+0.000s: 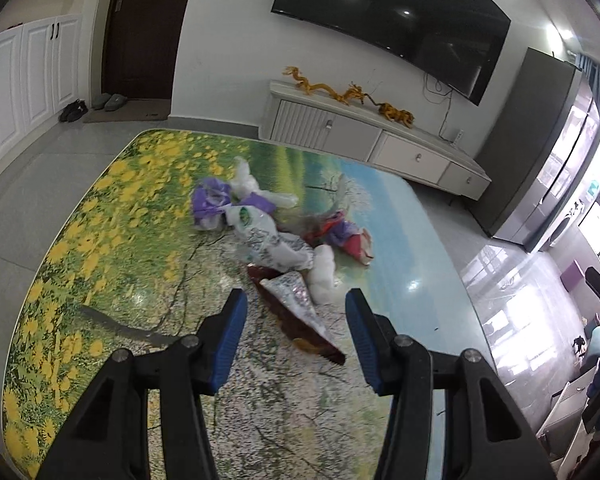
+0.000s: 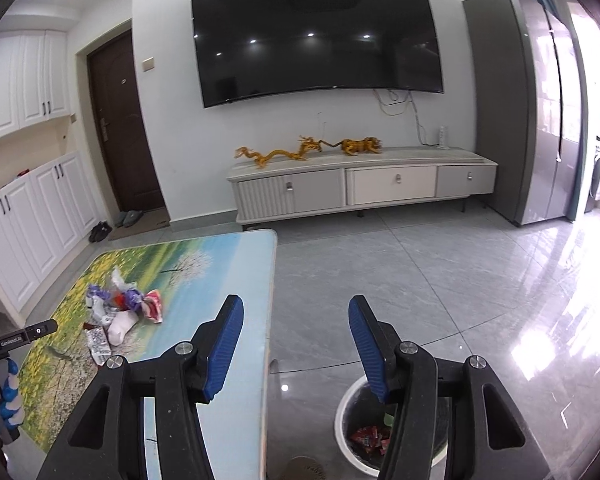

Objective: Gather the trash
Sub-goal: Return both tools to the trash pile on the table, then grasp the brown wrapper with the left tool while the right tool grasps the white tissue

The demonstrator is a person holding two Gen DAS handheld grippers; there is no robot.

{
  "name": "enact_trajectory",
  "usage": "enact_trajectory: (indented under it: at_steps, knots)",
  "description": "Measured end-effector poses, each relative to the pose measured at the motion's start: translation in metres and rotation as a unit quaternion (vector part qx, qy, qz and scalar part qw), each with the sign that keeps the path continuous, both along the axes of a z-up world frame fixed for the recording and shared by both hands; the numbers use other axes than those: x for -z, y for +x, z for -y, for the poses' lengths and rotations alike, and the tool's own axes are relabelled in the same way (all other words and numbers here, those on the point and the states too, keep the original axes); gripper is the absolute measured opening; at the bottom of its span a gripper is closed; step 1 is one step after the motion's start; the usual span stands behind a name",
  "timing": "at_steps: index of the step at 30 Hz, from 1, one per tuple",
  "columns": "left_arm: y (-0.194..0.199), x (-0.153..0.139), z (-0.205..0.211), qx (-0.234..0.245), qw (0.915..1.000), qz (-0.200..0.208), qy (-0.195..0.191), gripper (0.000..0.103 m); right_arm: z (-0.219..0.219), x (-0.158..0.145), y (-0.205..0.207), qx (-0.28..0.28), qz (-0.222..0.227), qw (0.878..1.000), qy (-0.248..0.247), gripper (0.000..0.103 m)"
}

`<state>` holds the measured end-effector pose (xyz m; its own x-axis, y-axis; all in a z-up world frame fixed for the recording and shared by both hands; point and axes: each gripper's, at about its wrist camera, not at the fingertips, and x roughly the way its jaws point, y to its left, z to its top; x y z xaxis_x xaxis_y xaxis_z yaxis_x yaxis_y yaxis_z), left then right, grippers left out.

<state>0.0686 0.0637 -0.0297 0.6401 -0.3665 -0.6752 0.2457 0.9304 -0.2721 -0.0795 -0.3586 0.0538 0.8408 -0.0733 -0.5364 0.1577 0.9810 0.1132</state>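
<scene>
While the left gripper (image 1: 296,304) hangs above the flower-printed worktop (image 1: 100,240), its blue fingers (image 1: 230,344) spread and empty, a brown-and-silver wrapper (image 1: 296,312) lies between them — front of a trash pile (image 1: 268,232) mid-worktop. Printing on the white bag (image 1: 268,244) is unreadable. The right gripper (image 2: 296,340), fingers spread, hangs over a floor bin (image 2: 348,408) holding red wrappers.
</scene>
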Motion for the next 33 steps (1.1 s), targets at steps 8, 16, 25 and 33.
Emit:
enact_trajectory:
  at_steps: [8, 16, 25, 33]
  knots:
    - [0.022, 0.040, 0.005, 0.007, 0.9982, -0.059, -0.008, 0.049, -0.032, 0.022, 0.029, -0.050, -0.029, 0.998, 0.009, 0.052]
    - [0.047, 0.059, 0.019, 0.011, 0.9963, -0.084, -0.015, 0.049, -0.046, 0.045, 0.047, -0.079, -0.059, 0.995, 0.017, 0.052]
    - [0.062, 0.068, 0.028, 0.011, 0.9958, -0.091, -0.004, 0.049, -0.062, 0.064, 0.068, -0.109, -0.082, 0.990, 0.025, 0.052]
    - [0.066, 0.072, 0.024, 0.007, 0.9963, -0.084, -0.017, 0.036, -0.098, 0.078, 0.098, -0.160, -0.102, 0.982, 0.021, 0.052]
